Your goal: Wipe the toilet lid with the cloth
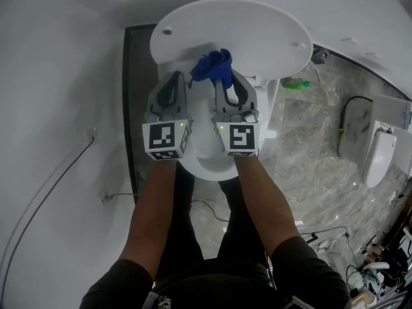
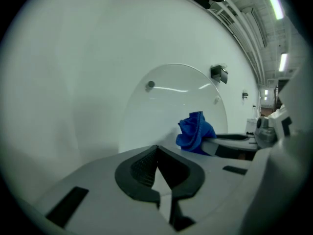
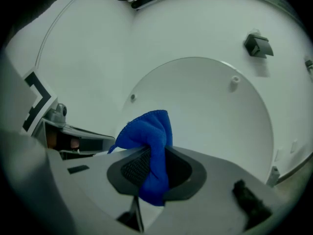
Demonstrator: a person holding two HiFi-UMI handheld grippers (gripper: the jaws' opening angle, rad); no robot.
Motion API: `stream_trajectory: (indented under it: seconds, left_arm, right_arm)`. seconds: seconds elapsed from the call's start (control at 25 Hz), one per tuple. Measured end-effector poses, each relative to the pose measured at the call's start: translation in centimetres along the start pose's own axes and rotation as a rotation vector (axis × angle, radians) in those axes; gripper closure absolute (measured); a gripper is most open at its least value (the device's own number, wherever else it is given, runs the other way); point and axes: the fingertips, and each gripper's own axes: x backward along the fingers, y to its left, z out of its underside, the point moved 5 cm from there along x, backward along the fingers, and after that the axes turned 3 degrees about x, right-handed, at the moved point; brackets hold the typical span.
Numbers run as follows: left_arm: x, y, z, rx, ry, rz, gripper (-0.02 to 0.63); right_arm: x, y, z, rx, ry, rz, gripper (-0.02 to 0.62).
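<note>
The white toilet lid (image 1: pixel 244 34) stands raised against the wall, round and glossy; it fills the middle of the left gripper view (image 2: pixel 171 106) and the right gripper view (image 3: pixel 215 111). A crumpled blue cloth (image 1: pixel 212 66) is pinched in my right gripper (image 1: pixel 226 81), which is shut on it; the cloth (image 3: pixel 151 151) hangs between the dark pads and bunches up past the tips, close in front of the lid. My left gripper (image 1: pixel 175 79) is shut with nothing in it, held just left of the right one. From the left gripper (image 2: pixel 157 153) the cloth (image 2: pixel 195 131) shows to the right.
The toilet bowl (image 1: pixel 212 159) lies under both grippers. A grey wall runs along the left with a cable (image 1: pixel 45 198). To the right is a marble floor with a green object (image 1: pixel 296 84), a second white toilet (image 1: pixel 380 156) and cables.
</note>
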Motion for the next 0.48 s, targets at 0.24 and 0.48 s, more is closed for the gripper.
stream_trajectory:
  seconds: [0.24,0.48]
  left_arm:
    - [2.1,6.4,-0.1,0.010,-0.011,-0.095,0.595]
    - [1.5,9.7,0.3,-0.023,-0.004,-0.109,0.595]
  right_arm:
    - [-4.3,7.1,0.0,0.003,0.006,-0.109,0.525]
    - [-8.0,9.6,0.3,-0.042,0.009,-0.107,0.525]
